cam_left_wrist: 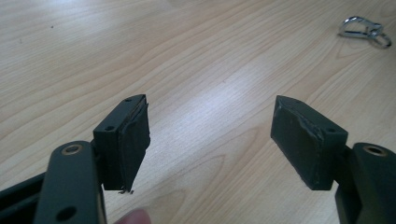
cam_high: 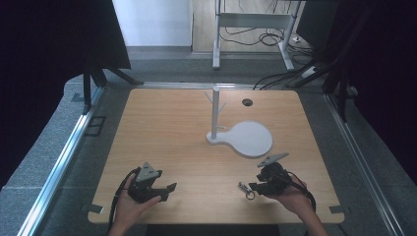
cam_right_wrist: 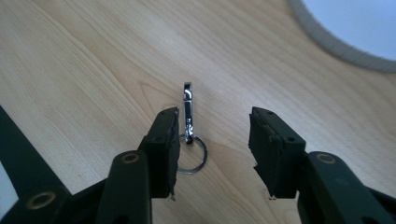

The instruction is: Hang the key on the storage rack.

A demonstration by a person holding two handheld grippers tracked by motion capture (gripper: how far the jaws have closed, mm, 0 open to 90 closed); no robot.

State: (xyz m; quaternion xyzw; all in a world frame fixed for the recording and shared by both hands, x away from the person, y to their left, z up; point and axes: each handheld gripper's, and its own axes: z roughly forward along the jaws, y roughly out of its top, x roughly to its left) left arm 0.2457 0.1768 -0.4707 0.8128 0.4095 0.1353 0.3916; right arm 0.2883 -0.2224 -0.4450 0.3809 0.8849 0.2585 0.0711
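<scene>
The clip [cam_high: 246, 189], a small metal snap hook with a split ring on one end, lay flat on the table [cam_high: 162, 128] near the front edge, toward the right corner. The right gripper [cam_high: 253, 187] sat low just beside it with its jaws wide apart. In the right gripper view the clip [cam_right_wrist: 188, 122] lay off-centre in the gap, close against the left jaw, and the ring [cam_right_wrist: 192, 157] ran partly under that jaw's tip.

The left gripper [cam_high: 171, 187] rested near the front edge toward the left corner, jaws also wide and holding nothing. In its own view the clip [cam_left_wrist: 363, 30] showed well apart, at the far right.

The likeliest trouble was the offset. If the jaws closed as they stood, the left one would probably push the clip sideways before the right one arrived, and the piece might skid or spin on the smooth wood instead of being pinched.

The clip was also thin and lay flat, so the pads [cam_right_wrist: 163, 149] could close above it and catch nothing, or scrape the table if driven lower.

A grip on the ring alone would probably leave the hook swinging loosely, which would make it awkward to hang on the white stand [cam_high: 215, 114] toward the back edge, if that was its destination.
</scene>
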